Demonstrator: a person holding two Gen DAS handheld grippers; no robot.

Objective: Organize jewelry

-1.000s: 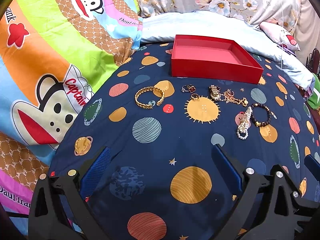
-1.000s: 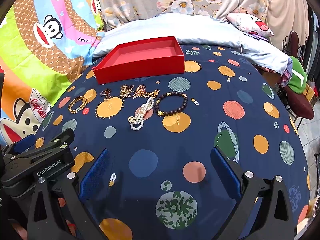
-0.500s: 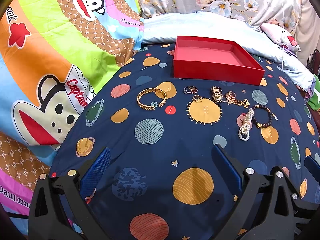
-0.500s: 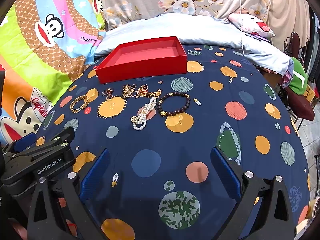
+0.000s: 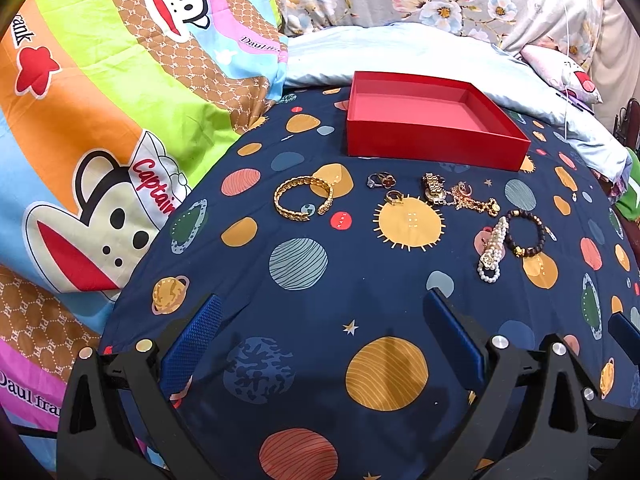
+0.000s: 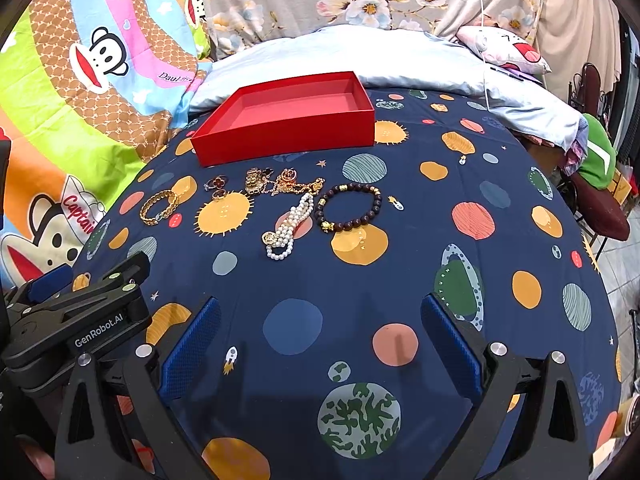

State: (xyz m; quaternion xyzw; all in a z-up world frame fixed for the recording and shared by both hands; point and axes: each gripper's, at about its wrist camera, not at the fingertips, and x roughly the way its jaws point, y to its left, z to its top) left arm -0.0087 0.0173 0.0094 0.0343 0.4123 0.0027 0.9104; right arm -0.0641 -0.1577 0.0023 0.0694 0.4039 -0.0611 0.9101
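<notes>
Bed surface: navy sheet point(image 5: 320, 304) printed with planets and stars, monkey-print quilt point(image 5: 100, 120) at 9 o'clock, pale blue pillow point(image 6: 380, 60) at 12 o'clock. Red box point(image 5: 430, 120), shallow, lidless, nothing visible inside; sits on the sheet at 12 o'clock in both views, well apart from both grippers. Jewelry, all loose on the sheet in a row just in front of the box: gold cuff point(image 5: 303, 198), open-ended, at the left end; two rings point(image 5: 381, 180), one with a dark flower face, a plain one point(image 5: 394, 197) just below it; gold watch point(image 5: 434, 188) touching a tangled gold chain point(image 5: 472, 200); pearl bracelet point(image 6: 289, 226), doubled over, with a gold charm at its near end; dark bead bracelet point(image 6: 349, 208), round, lying just beside the pearls at their 3 o'clock. Left gripper point(image 5: 320, 336): blue-padded fingers spread wide, nothing between them, above bare sheet at 6 o'clock of the cuff and rings. Right gripper point(image 6: 320, 336): fingers likewise spread wide and empty, above the sheet at 6 o'clock of the pearls and beads. The left gripper's black body, lettered GenRobot.AI, shows at 8 o'clock in the right view.
</notes>
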